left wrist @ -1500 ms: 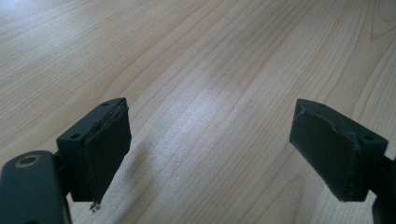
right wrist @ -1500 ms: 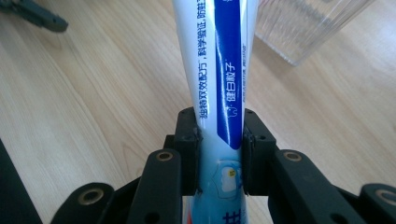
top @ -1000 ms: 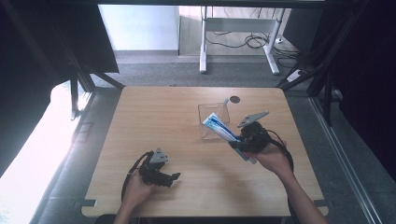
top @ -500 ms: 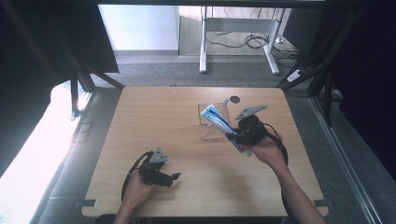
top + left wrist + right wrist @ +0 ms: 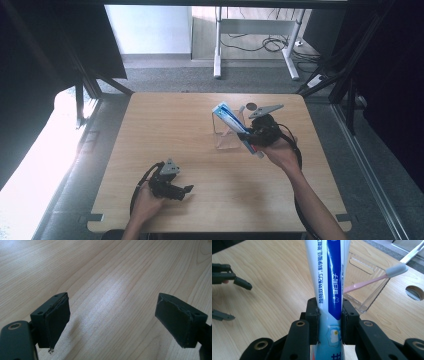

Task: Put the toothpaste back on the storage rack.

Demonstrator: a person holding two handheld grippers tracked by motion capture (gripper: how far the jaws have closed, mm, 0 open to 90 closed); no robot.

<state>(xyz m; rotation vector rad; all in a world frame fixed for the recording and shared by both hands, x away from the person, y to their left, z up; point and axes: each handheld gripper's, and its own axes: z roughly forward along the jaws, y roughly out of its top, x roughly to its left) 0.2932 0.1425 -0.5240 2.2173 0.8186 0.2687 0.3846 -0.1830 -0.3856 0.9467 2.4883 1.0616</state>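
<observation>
Clamped between the two black jaws of the right gripper [image 5: 329,322] is a tube of toothpaste [image 5: 328,277], white and blue with printed lettering, seen up close in the right gripper view; the pads press on both of its sides. In the high view the right gripper [image 5: 252,137] is held just beside a clear plastic holder [image 5: 227,135], on that holder's right side, and the tube [image 5: 231,119] slants up and to the left so that its flat end is raised over the holder's top. A pink toothbrush [image 5: 374,280] with a white head is leaned inside the holder [image 5: 372,298]; its head sticks out above the holder's rim. A round hole [image 5: 415,292] in the wooden table [image 5: 170,130] is seen a little beyond the holder, toward the far right corner.

The left gripper [image 5: 182,190] is rested low over the table, well apart from the holder, toward the near edge and to the holder's left. In the left gripper view its jaws are spread wide with bare wood grain [image 5: 112,290] between them, and nothing is held. From the right gripper view this other gripper [image 5: 227,290] is seen far off, past the tube's left side, its fingers parted.
</observation>
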